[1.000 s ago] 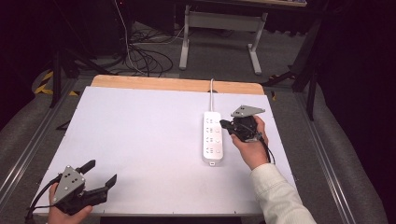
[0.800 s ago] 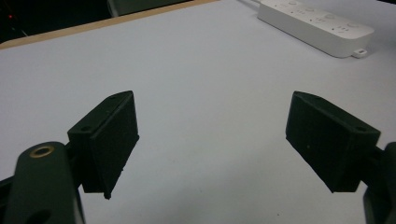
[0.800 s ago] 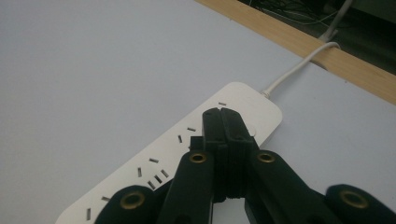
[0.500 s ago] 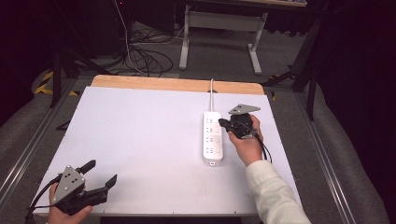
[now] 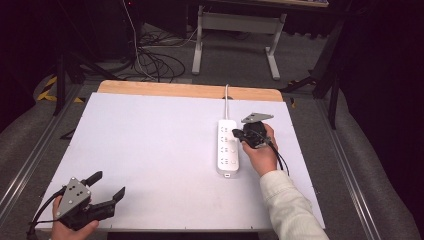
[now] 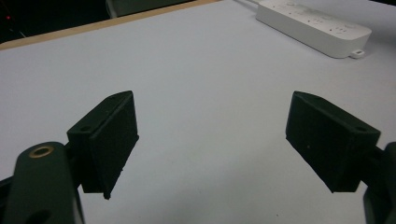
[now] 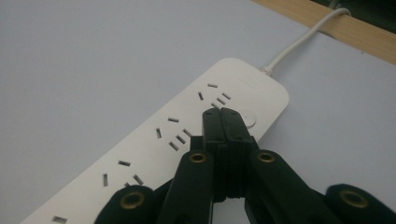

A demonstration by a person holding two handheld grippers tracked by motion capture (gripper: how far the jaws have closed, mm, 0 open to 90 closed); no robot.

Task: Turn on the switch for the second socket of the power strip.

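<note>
A white power strip (image 5: 228, 148) lies lengthwise on the right half of the white table, its cord (image 5: 226, 102) running off the far edge. My right gripper (image 5: 236, 133) is shut with nothing between its jaws, and its closed tips hover over the strip's far end. In the right gripper view those tips (image 7: 221, 113) sit close to the round button (image 7: 248, 119) on the power strip (image 7: 154, 154). My left gripper (image 5: 108, 186) rests at the near left corner, wide open and empty. The left gripper view has its two black pads (image 6: 114, 135) spread apart over bare table, the power strip (image 6: 314, 26) far off.
The white table top (image 5: 150, 145) has a wooden strip (image 5: 170, 90) along its far edge. Metal rails (image 5: 30, 160) run down both sides. Beyond the table, cables (image 5: 150, 60) lie on the floor by a desk frame (image 5: 235, 25).
My right gripper has crept forward along the power strip toward its far end, still shut. The left gripper has stayed put, open.
</note>
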